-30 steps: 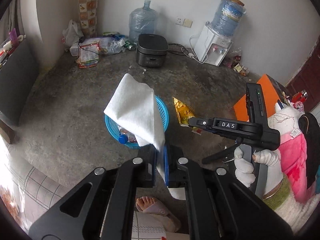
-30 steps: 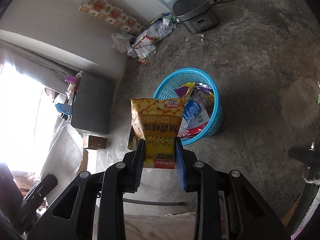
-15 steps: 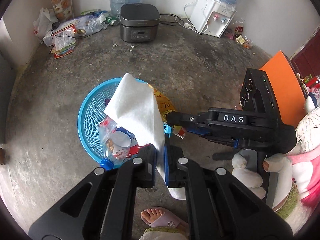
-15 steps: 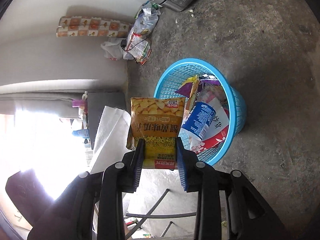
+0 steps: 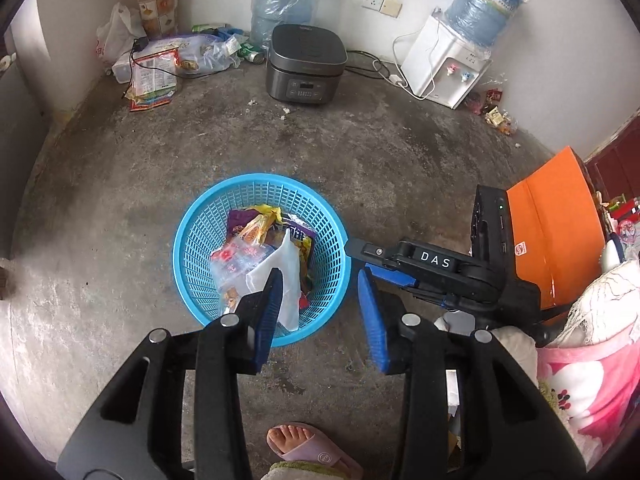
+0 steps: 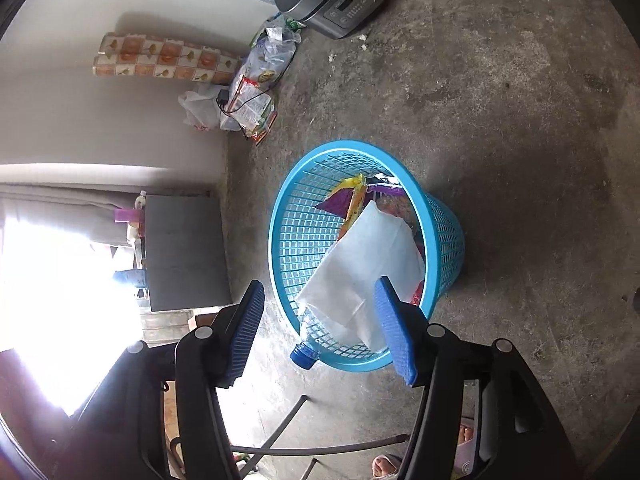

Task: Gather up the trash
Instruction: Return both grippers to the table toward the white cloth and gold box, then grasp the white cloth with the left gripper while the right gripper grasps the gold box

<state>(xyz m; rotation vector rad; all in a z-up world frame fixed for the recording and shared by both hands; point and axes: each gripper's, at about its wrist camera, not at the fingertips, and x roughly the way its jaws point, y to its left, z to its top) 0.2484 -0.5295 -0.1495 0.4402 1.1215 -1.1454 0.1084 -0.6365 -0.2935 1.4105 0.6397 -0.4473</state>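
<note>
A blue plastic mesh basket [image 5: 188, 240] stands on the concrete floor [image 5: 400, 168]. Inside it lies a heap of trash: a white paper sheet [image 6: 372, 256] on top, tilted against the wall, over colourful snack wrappers [image 5: 260, 228]. A clear plastic bottle [image 6: 304, 354] with a blue cap pokes over the rim nearest the right camera. The sheet is creased and partly folded; the wrappers are purple, yellow and red.

The left claw [image 5: 320, 316] hangs above the basket's near edge, spread wide and empty. The right claw [image 6: 318, 332] is also spread wide and empty, its blue pads [image 6: 390, 324] either side of the basket's near rim.
</note>
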